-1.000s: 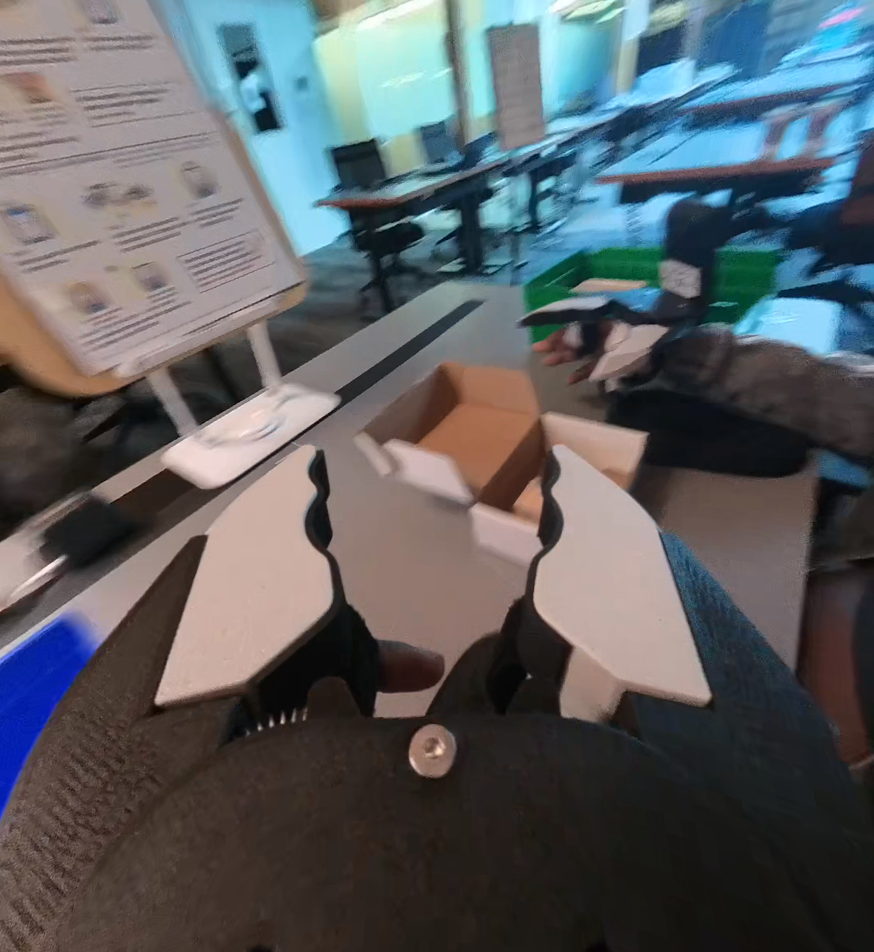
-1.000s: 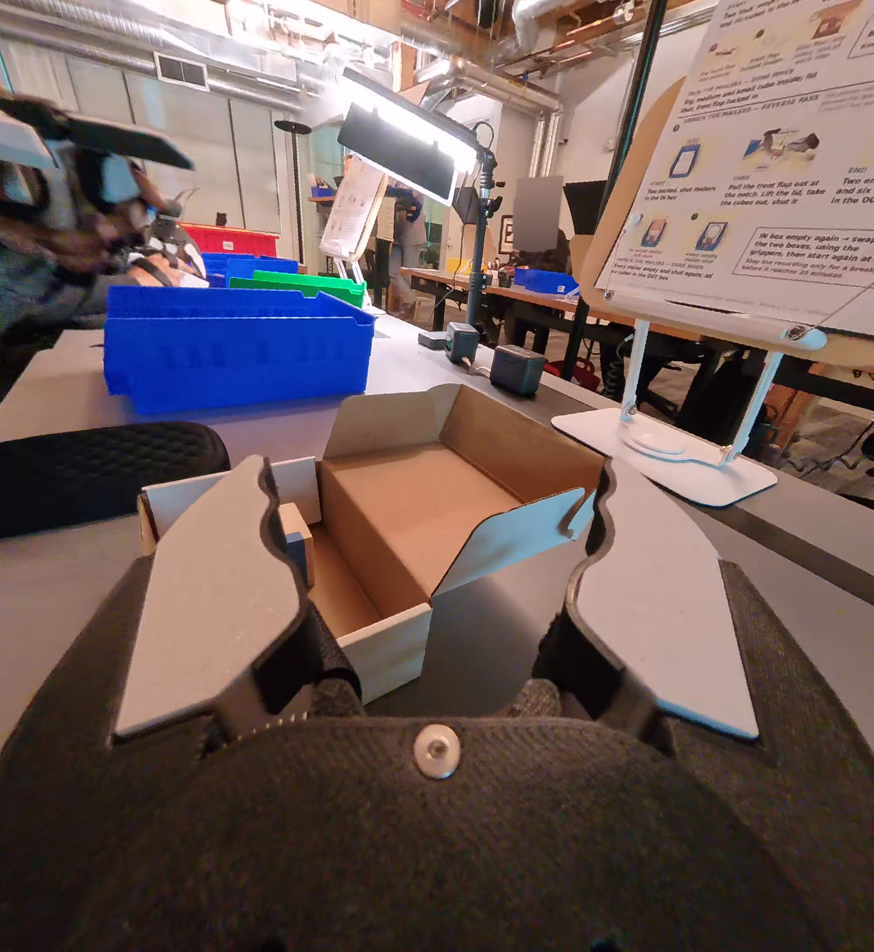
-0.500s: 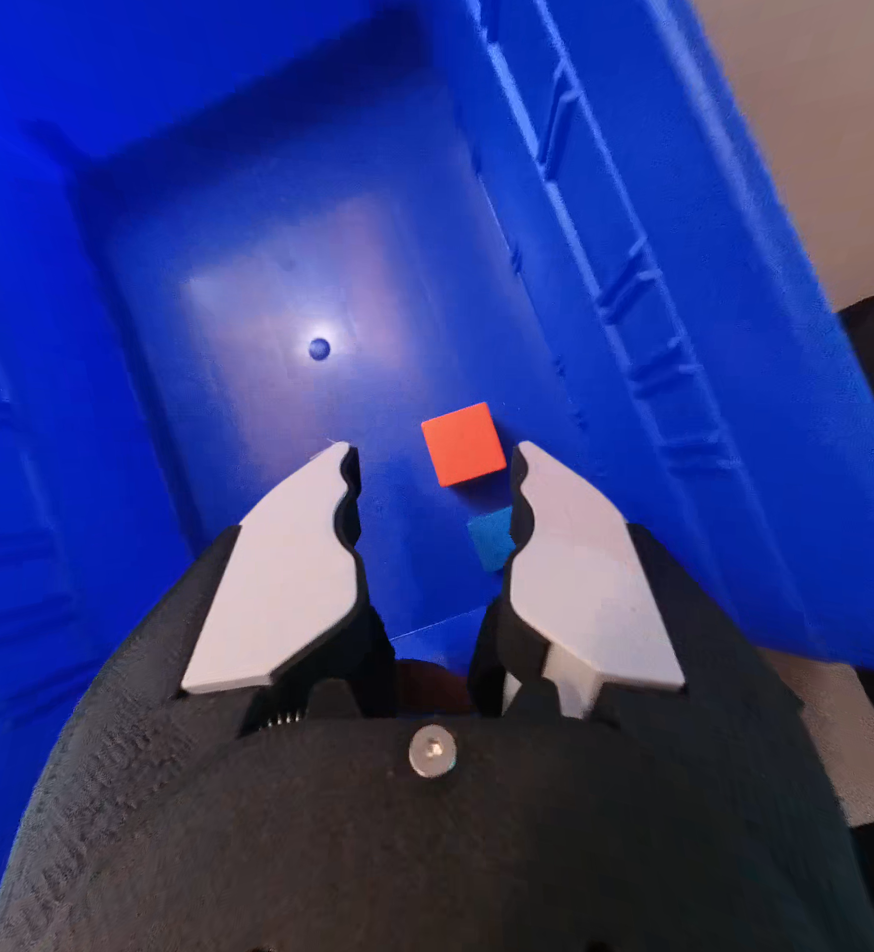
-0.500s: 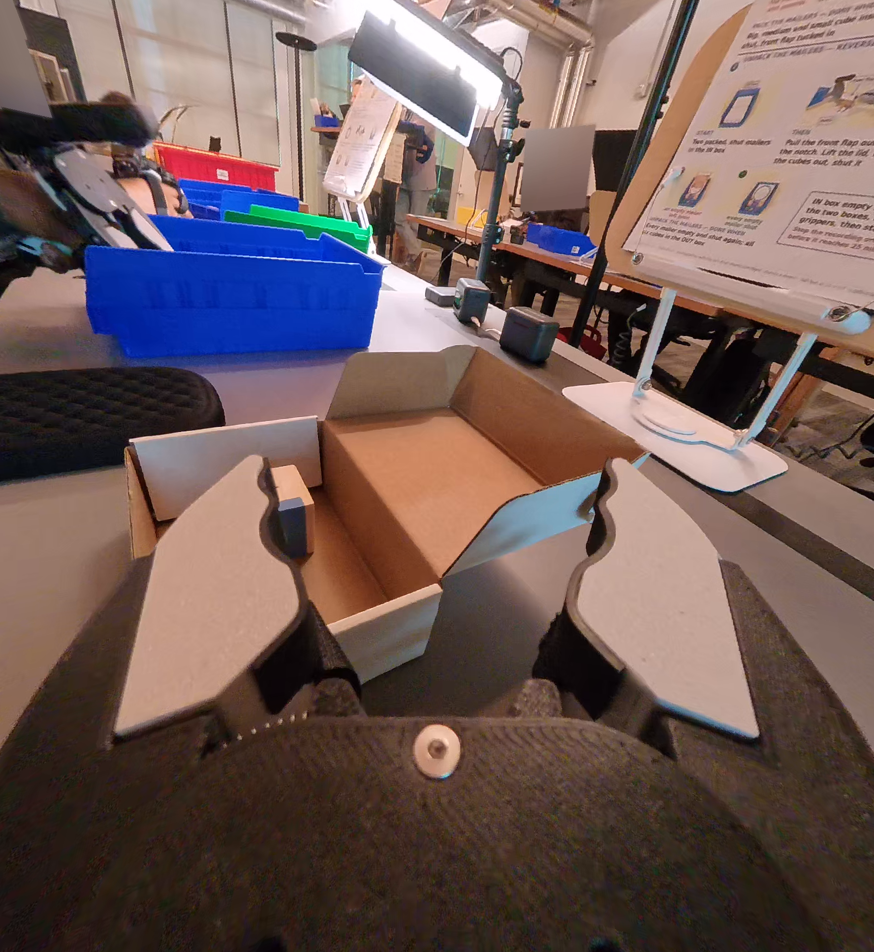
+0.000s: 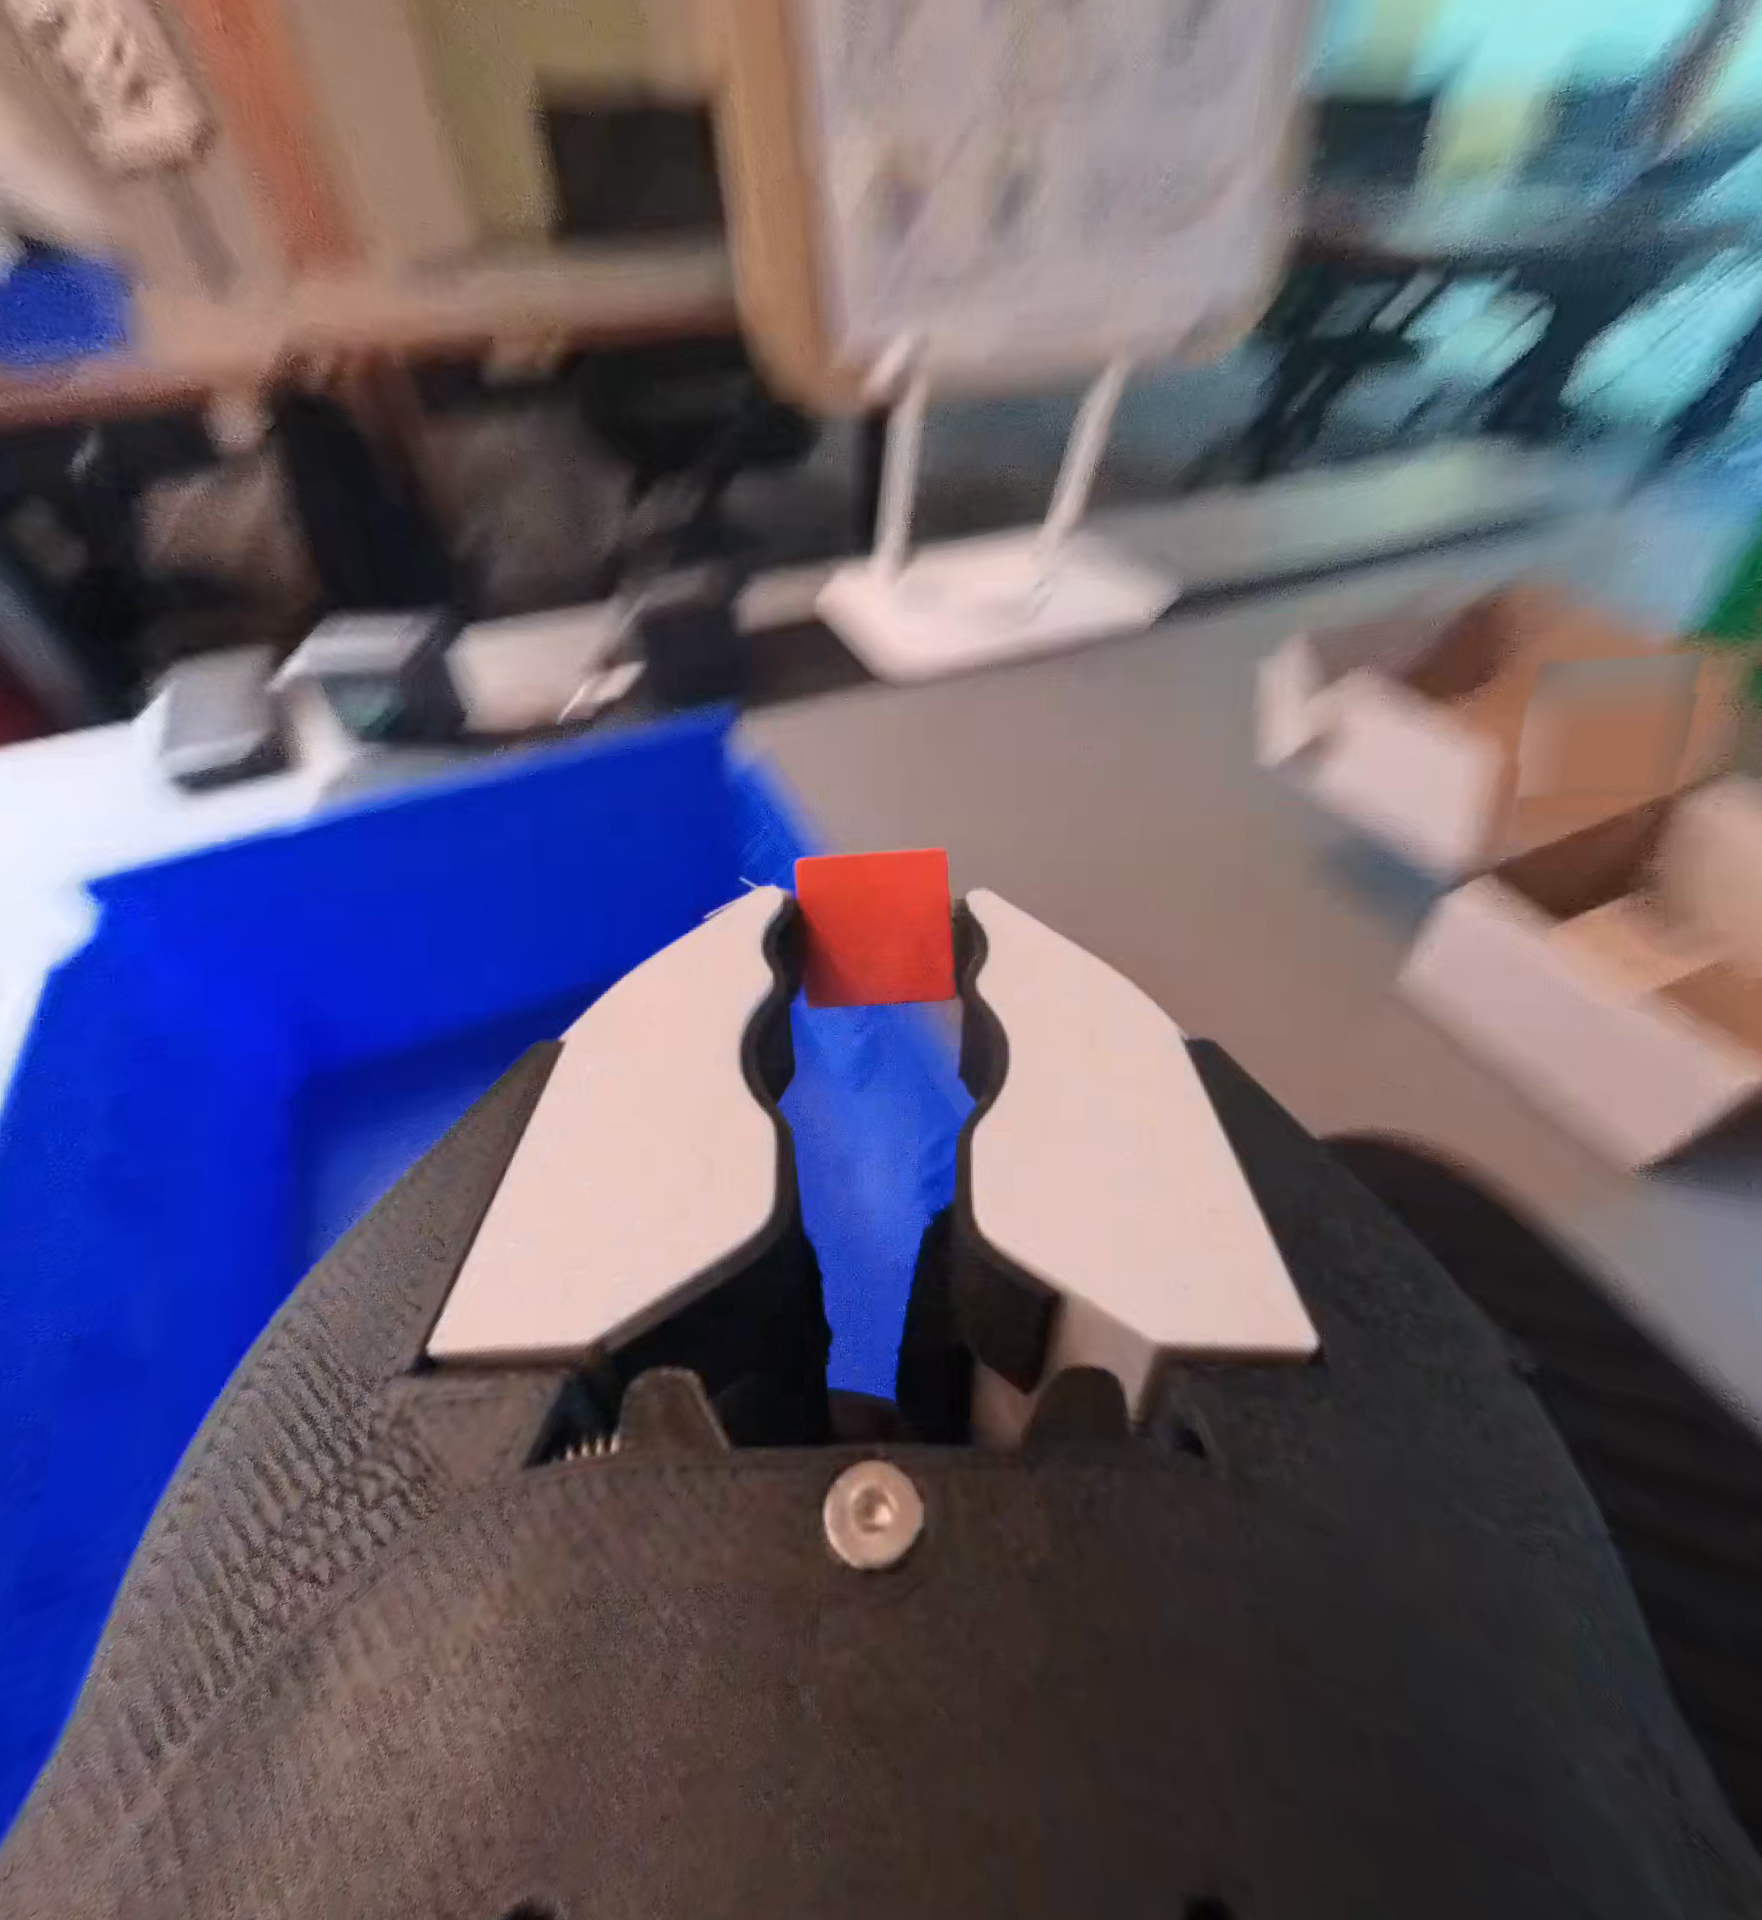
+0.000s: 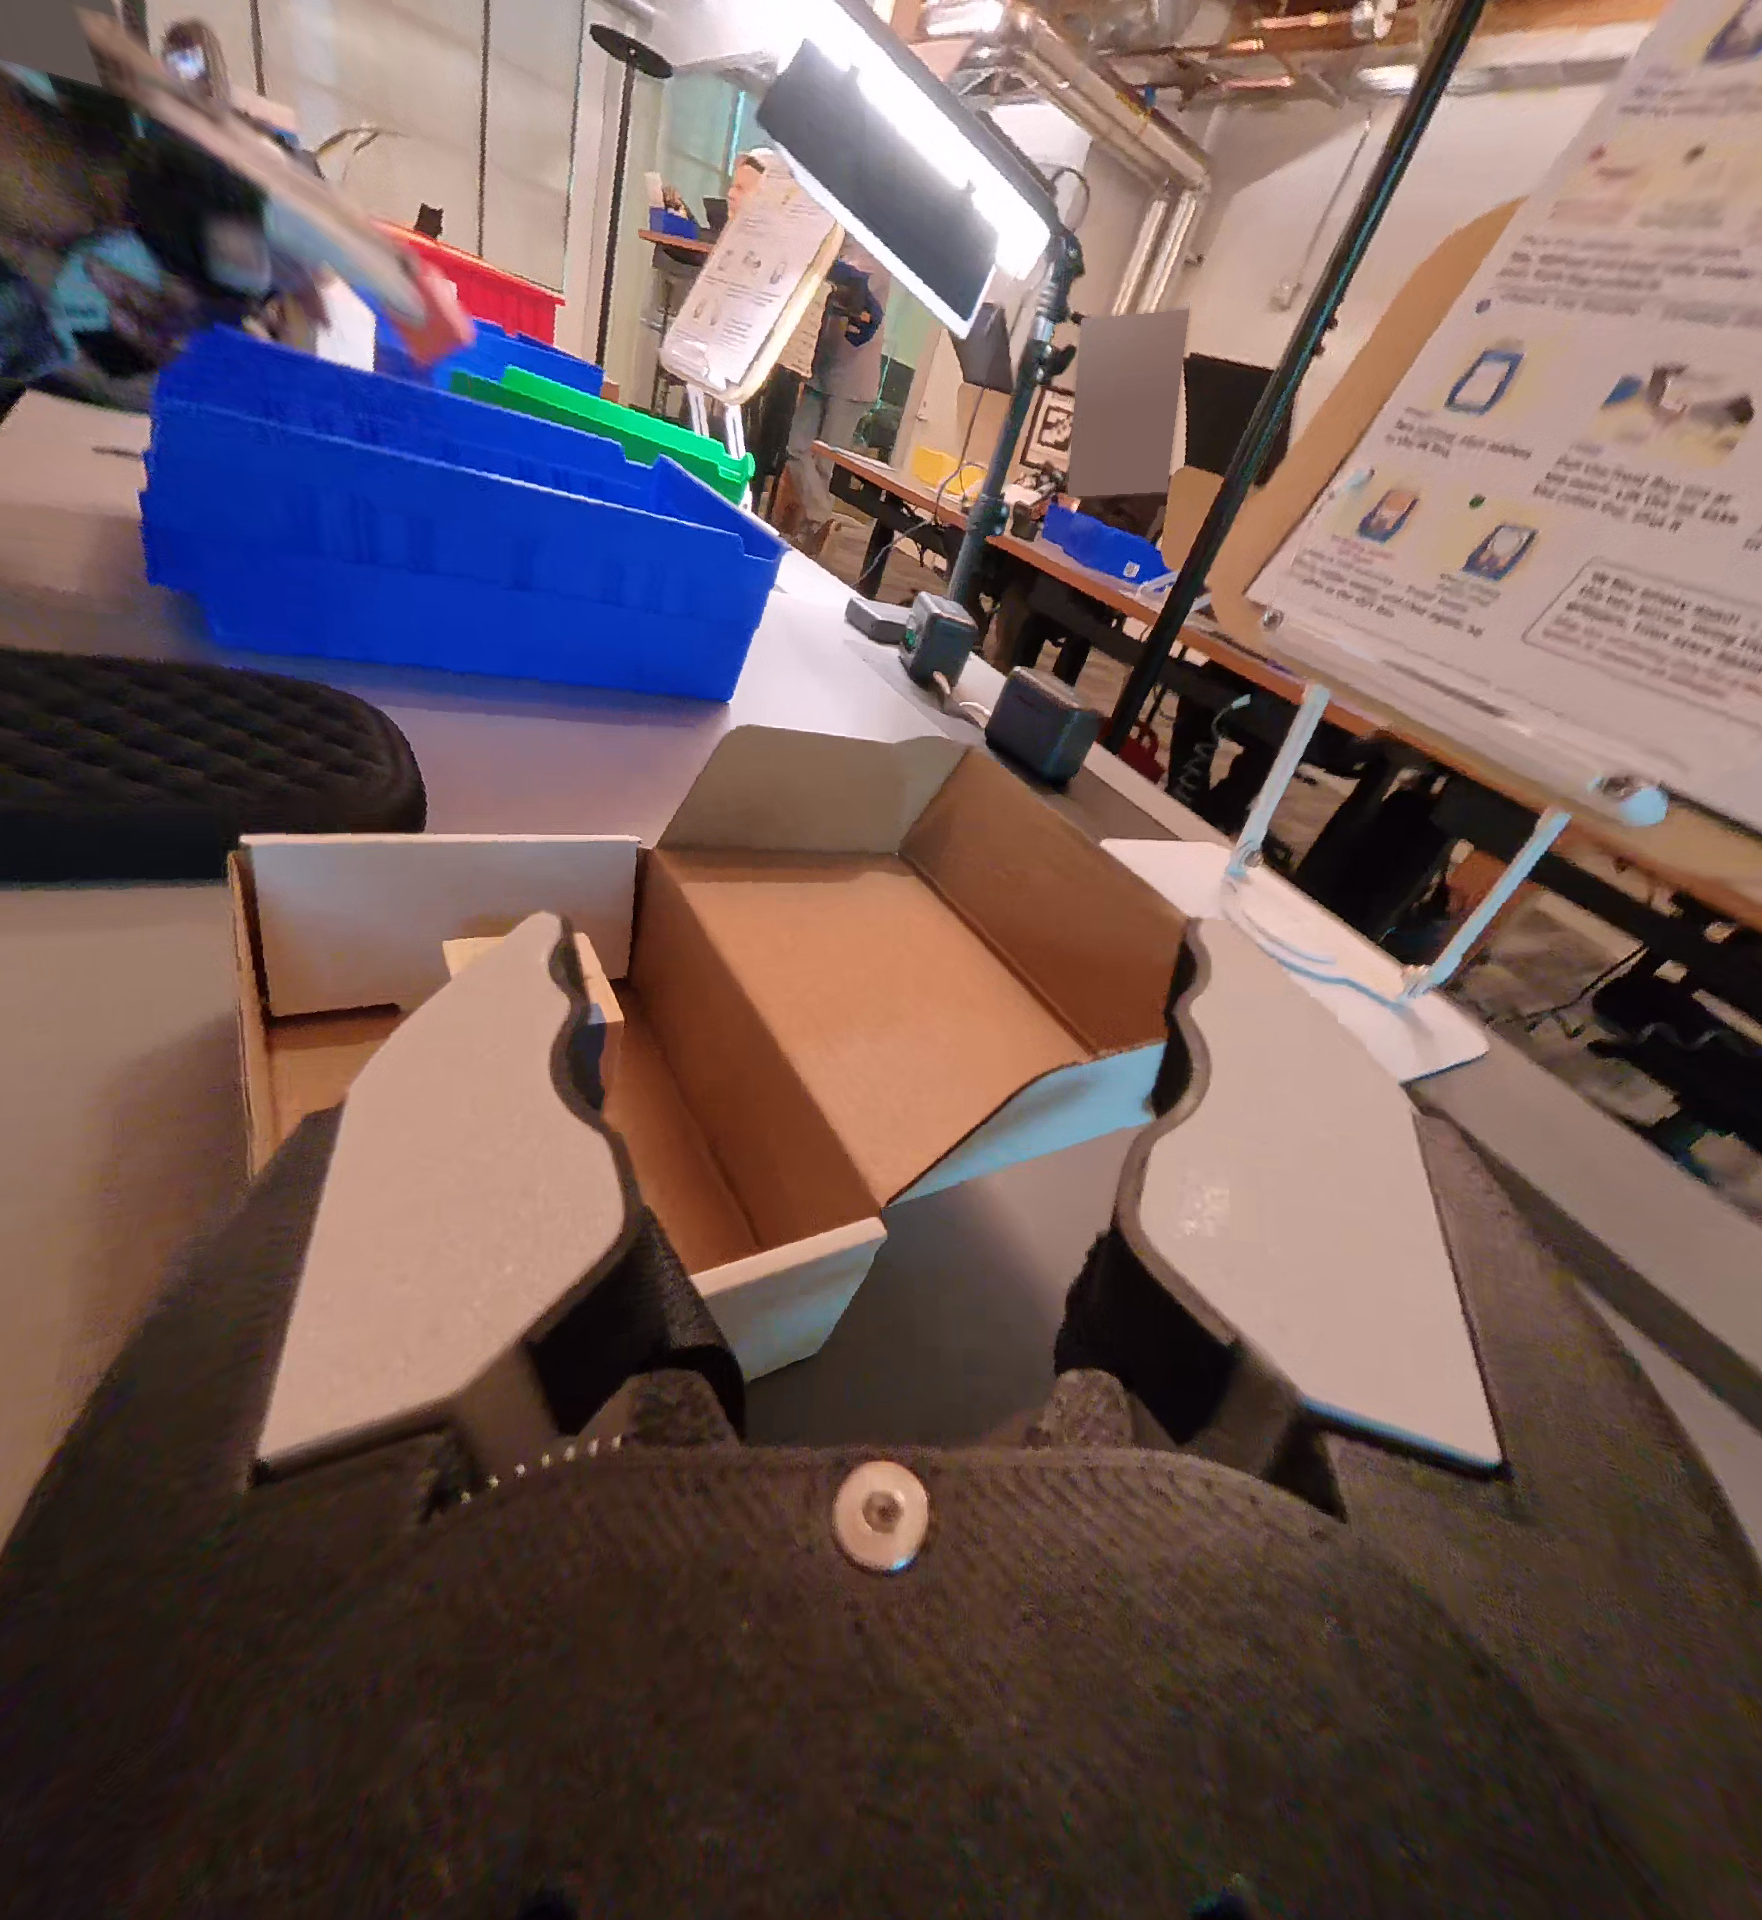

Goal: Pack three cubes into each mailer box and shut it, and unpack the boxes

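At frame centre the left gripper (image 5: 875, 914) pinches the red cube (image 5: 875, 927) by its very fingertips above the blue bin (image 5: 181, 1039), so a fast swing toward the open mailer box (image 6: 856, 997), before the wide-open, empty right gripper (image 6: 872, 997), could shake it loose.

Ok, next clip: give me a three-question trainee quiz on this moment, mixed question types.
1. True or false: the left gripper is empty.
2. Multiple choice: where is the open mailer box relative to the right gripper? A) clamped between its fingers B) on the table just ahead of its spread fingers C) inside the blue bin
3. Fill in: the cube at the left fingertips is ____ in colour.

Key:
1. False: it is shut on the red cube, held above the blue bin's edge.
2. B.
3. Red.
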Motion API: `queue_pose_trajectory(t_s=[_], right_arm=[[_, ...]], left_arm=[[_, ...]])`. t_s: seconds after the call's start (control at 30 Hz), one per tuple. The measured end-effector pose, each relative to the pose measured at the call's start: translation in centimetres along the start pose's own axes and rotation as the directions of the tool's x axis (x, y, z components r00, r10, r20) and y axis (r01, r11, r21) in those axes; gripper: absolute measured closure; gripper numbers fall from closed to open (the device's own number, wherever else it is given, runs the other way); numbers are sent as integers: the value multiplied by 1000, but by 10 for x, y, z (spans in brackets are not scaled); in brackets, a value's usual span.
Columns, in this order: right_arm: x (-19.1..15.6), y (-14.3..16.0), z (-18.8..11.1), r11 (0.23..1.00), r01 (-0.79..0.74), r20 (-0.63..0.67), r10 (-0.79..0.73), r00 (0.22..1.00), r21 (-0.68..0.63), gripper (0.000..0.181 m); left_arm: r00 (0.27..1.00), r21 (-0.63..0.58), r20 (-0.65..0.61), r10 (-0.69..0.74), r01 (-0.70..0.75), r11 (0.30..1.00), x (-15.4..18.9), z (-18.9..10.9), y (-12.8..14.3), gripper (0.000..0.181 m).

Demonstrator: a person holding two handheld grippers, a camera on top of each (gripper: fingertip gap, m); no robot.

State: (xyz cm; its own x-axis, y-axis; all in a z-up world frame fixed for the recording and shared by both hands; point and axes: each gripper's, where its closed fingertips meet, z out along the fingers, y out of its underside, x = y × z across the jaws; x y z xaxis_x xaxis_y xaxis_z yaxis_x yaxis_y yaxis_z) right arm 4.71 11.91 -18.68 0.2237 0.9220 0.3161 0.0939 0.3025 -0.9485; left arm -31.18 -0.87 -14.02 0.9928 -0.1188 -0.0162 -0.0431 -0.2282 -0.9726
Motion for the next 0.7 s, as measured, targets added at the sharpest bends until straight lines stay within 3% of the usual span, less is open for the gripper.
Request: queue_pose_trajectory(t_s=[0.1,0.17,0.3,0.43,0.57,0.7], right_arm=[[-7,-11,2,993,111,-16,-111,994,42,83],[-12,-25,1,976,187,-49,-182,982,109,88],[-32,-47,-2,927,307,-59,-301,952,214,99],[-45,-64,-10,887,342,-58,-342,938,310,111],[-46,-74,-17,850,396,-113,-382,917,347,125],[-40,-74,-20,848,403,-137,-380,915,343,145]], left_arm=[[952,265,-304,-41,126,956,76,1,-53,154],[859,328,-508,-72,270,906,128,7,-74,153],[589,142,-787,-181,459,877,224,41,-78,154],[374,-108,-876,-304,463,880,303,78,-63,154],[251,-244,-892,-377,436,866,343,100,-55,153],[192,-321,-889,-416,386,865,358,104,-43,153]])
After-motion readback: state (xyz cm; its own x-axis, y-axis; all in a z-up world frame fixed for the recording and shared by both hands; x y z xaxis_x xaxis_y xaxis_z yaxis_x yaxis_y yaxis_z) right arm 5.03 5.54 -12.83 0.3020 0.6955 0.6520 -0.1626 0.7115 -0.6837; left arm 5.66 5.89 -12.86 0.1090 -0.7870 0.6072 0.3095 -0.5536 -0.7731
